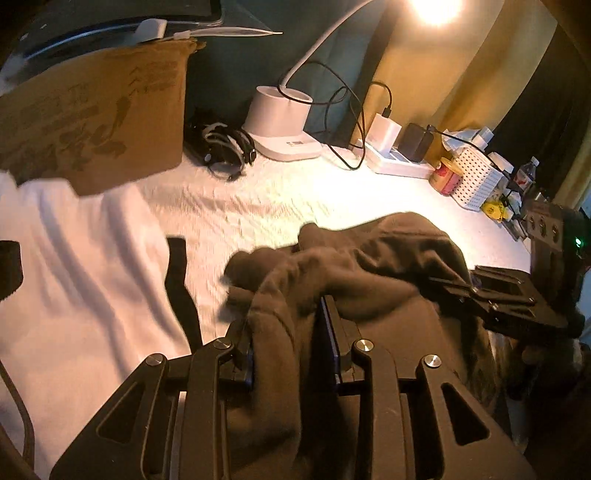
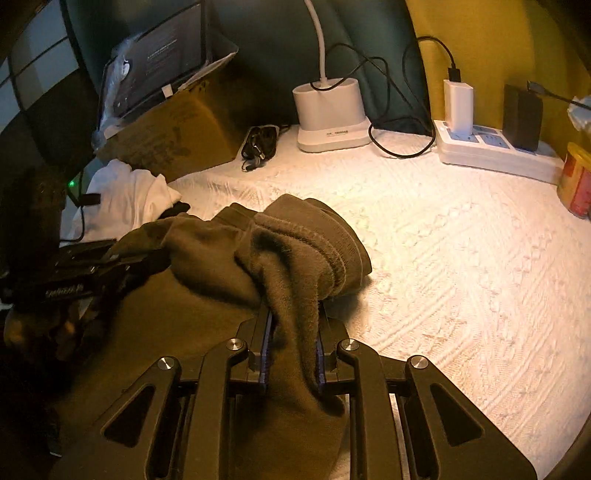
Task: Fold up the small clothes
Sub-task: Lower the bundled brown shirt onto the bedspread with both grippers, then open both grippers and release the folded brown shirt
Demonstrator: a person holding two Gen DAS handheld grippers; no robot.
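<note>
- Left wrist view: the left gripper (image 1: 291,332) pinches a bunched fold of the dark brown garment (image 1: 369,266), cloth filling the gap between its pads. The garment lies heaped at the centre, on the white textured cover (image 1: 258,199).
- Only this view shows the lit lamp head (image 1: 437,9) at 12 o'clock, the white perforated basket (image 1: 476,177) and the bottles (image 1: 526,173) at 2 o'clock.
- The right gripper (image 1: 454,284) enters from 3 o'clock, closed on the garment's far edge.
- The brown printed bag (image 1: 96,122) at 10 o'clock bears dark lettering too blurred to read. A white garment (image 1: 81,266) with a black strap (image 1: 181,280) fills 9 o'clock.
- Right wrist view: the right gripper (image 2: 291,325) pinches a plush fold of the same garment (image 2: 303,243), which drapes back between its pads.
- Only here the dark box (image 2: 166,66) with faint unreadable print shows at 11 o'clock.
- The left gripper (image 2: 147,258) grips cloth at 9 o'clock.
- The lamp base (image 2: 332,114) label is illegible; the power strip (image 2: 495,151) sits at 2 o'clock and a red-and-yellow tin (image 2: 576,181) at 3 o'clock.
- Bare cover lies open from 1 to 5 o'clock.
</note>
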